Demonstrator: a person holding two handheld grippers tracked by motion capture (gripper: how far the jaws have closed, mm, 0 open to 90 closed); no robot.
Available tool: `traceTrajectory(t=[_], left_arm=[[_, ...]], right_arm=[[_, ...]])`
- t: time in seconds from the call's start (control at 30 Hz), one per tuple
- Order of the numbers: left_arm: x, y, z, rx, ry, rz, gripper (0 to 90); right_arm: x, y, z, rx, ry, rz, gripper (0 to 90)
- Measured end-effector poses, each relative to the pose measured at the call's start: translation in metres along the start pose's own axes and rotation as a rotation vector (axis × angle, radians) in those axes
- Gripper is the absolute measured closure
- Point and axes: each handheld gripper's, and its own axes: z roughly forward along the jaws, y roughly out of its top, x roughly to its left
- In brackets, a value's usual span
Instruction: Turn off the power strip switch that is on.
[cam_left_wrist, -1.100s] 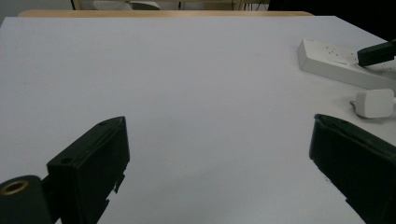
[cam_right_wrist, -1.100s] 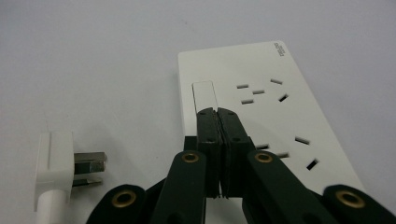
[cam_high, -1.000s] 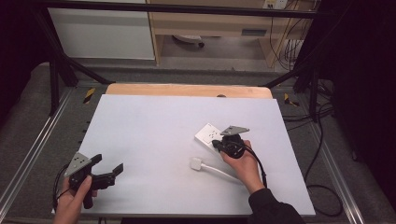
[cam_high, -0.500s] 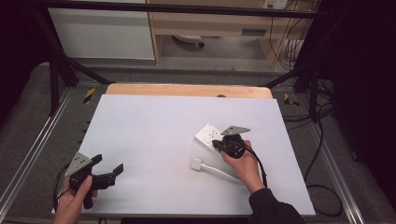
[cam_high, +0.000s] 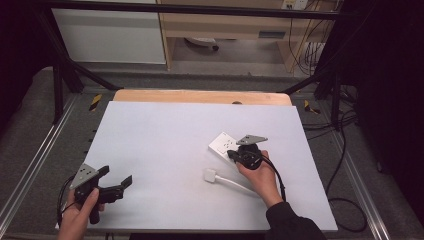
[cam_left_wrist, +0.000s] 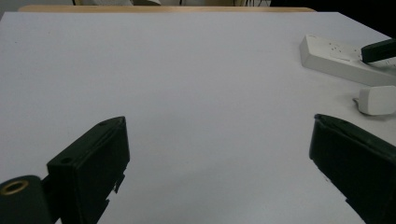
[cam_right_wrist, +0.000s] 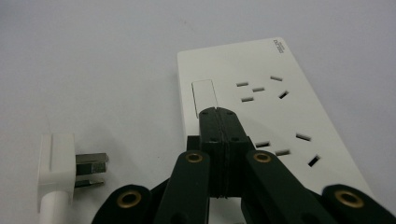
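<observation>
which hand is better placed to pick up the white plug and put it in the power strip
Right. The right gripper, jaws shut, rests over the power strip, with the plug lying just beside it. The left gripper sits open at the table's near left corner, far from both.

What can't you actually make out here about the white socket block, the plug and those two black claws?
- Power strip: its near end is hidden behind the shut right gripper in the right gripper view; whether the tips touch it is unclear.
- Plug: its cable leaves the bottom edge there; in the high view the hand covers its far end.
- Left gripper: the jaws are cut off by the left gripper view's bottom edge.
</observation>
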Motion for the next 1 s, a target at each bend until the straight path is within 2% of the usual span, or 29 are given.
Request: traceTrajectory(t=[0.53, 1.0], left_arm=[[0.0001, -0.0004, 0.0003, 0.005, 0.003, -0.003, 5.0], [0.0005, -0.0002, -0.0001, 0.001, 0.0, -0.001, 5.1]], right_arm=[[0.0009, -0.0001, 0.0015, 0.01, 0.007, 0.008, 90.0], [0.0029, 0.0003, 0.0029, 0.007, 0.01, -0.004, 90.0]])
